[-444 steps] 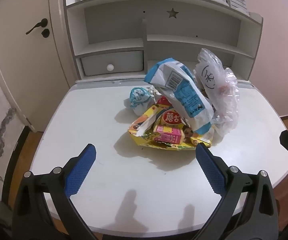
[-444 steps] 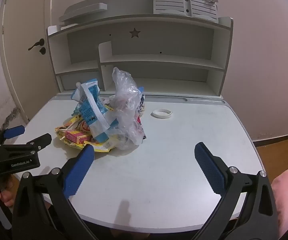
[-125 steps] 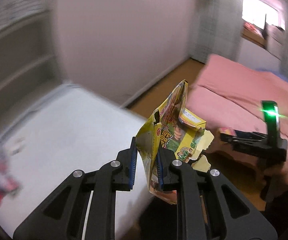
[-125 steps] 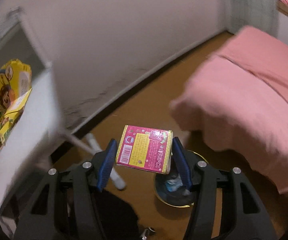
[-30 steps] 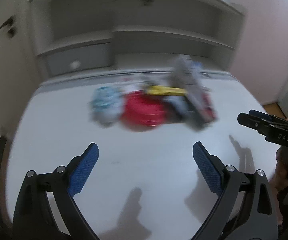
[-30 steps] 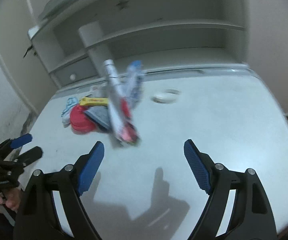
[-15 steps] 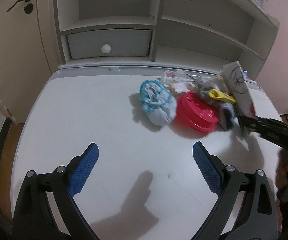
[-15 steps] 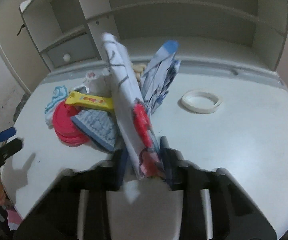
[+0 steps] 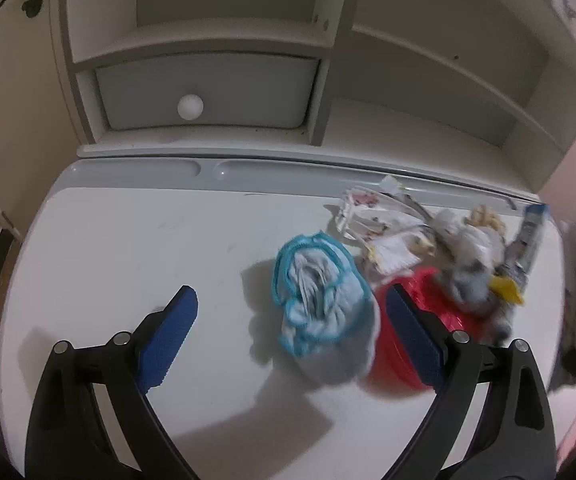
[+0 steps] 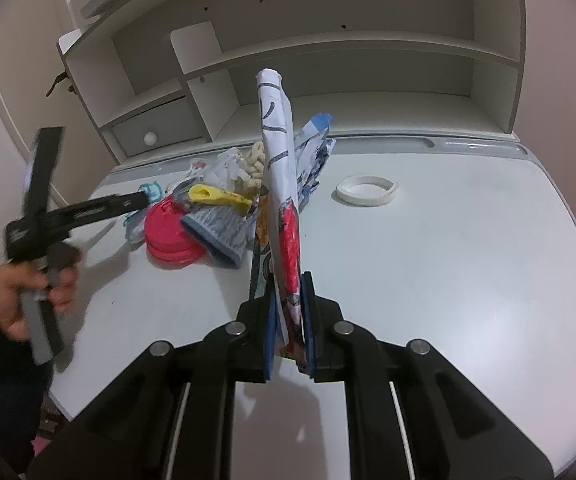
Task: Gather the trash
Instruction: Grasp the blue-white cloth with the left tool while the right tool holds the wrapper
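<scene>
Two grippers are mine: my right gripper (image 10: 290,320) at lower centre is clamped on a flat printed wrapper (image 10: 281,184) standing upright mid-frame over the white desk (image 10: 448,260). My left gripper (image 9: 288,332) is spread wide around a blue-edged crumpled bag (image 9: 320,304), beside a red lid (image 9: 428,304).

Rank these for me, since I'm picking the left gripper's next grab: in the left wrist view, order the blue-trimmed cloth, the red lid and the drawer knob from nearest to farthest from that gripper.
From the left gripper:
1. Blue-trimmed cloth, lying between its open fingers.
2. Red lid, partly behind the right-hand finger.
3. Drawer knob, far back on the shelf unit, upper left.
</scene>
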The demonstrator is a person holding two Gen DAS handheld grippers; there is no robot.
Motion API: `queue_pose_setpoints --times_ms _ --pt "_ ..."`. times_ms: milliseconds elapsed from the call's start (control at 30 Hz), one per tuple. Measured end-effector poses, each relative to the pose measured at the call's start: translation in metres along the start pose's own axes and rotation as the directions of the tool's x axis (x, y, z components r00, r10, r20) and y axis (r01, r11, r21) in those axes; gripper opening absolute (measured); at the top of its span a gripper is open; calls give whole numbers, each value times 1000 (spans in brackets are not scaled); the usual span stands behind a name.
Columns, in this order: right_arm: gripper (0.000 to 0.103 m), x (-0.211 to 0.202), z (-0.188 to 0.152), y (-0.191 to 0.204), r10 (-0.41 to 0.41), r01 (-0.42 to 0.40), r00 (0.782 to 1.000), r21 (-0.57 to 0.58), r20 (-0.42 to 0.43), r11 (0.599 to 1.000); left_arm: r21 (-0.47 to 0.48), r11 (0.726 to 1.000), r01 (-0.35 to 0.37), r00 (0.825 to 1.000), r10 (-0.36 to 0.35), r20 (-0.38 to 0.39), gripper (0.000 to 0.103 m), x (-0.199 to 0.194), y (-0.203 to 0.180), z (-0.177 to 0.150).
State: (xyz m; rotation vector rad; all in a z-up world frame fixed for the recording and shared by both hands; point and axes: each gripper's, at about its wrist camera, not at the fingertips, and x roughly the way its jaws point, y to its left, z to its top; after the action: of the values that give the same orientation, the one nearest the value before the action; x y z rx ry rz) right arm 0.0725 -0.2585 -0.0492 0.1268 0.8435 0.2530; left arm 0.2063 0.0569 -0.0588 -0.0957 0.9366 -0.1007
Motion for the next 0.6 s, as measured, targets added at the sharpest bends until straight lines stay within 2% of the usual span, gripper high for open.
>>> queue_pose_setpoints --times_ms 167,233,333,367,400,500,600 --pt "12 -9 -6 -2 -2 2 1000 0 6 1000 11 999 -35 999 35 -25 92 13 0 -3" --pt "12 -12 -7 -4 -3 3 1000 3 8 1000 17 999 -38 999 38 -13 86 10 0 -5" --pt "12 -16 -9 -7 -9 9 1000 9 14 1000 38 999 -25 1000 25 -9 48 7 -4 -7" --pt "12 -19 -11 -9 -13 12 1000 14 18 1000 38 999 -17 1000 18 -16 28 4 -5 -7" --pt "12 -24 -12 -12 -16 16 1000 19 27 1000 31 999 -26 1000 26 -11 23 -1 -6 -7" --pt "12 -43 -17 -28 -40 37 997 49 58 998 52 996 -69 997 67 40 17 -20 -14 -8" --pt "12 -72 -28 -56 -91 82 991 104 94 991 70 996 -50 996 44 82 16 -46 -29 -9"
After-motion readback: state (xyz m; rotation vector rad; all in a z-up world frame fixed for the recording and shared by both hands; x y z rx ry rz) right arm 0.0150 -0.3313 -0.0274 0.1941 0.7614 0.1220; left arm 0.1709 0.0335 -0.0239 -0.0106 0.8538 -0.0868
